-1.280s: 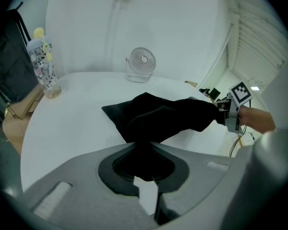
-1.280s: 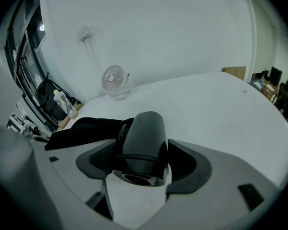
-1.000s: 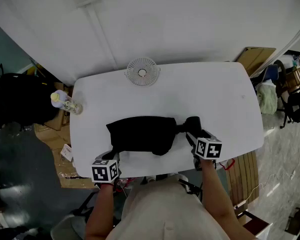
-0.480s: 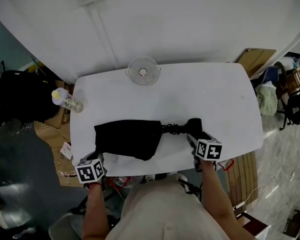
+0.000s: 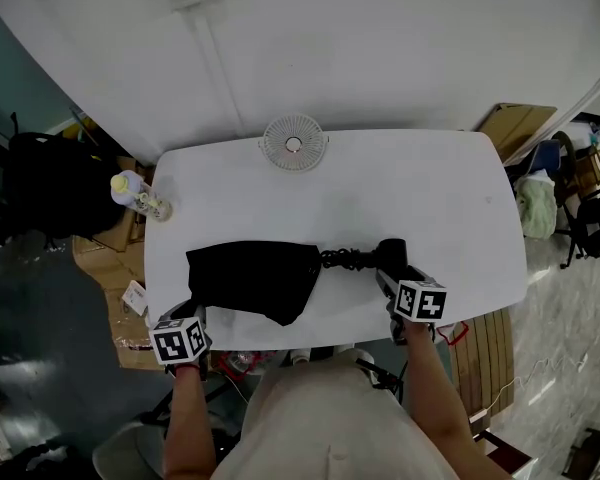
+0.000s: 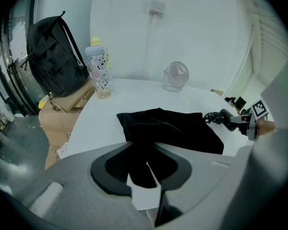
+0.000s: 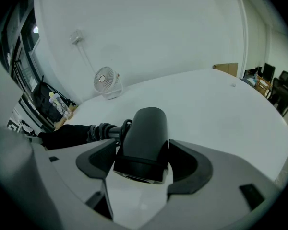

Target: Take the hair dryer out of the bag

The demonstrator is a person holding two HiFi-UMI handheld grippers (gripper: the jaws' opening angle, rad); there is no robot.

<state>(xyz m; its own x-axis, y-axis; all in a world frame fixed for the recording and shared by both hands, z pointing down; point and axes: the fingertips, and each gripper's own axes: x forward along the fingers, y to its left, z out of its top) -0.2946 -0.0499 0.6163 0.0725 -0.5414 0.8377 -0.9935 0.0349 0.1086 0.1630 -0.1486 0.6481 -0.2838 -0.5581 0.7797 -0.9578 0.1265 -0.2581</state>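
While right gripper [image 5: 388, 273] clamps hair dryer [image 7: 145, 133], left gripper [image 6: 145, 174], jaws just easing apart, pinches bag [image 5: 252, 276]; fan [image 5: 293, 144], bottle [image 5: 135, 192] far behind.

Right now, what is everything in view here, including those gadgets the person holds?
table: one, white, centre.
bag: one, black, flat on the table's near left.
hair dryer: one, black, right of the bag, coiled cord reaching it.
fan: one, white, table's far edge.
bottle: one, clear, yellow cap, table's far left corner.
backpack: one, black, left of the table.
left hand-held gripper: one, grey, pinching bag fabric, jaws just starting to open.
right hand-held gripper: one, grey, shut on the hair dryer.
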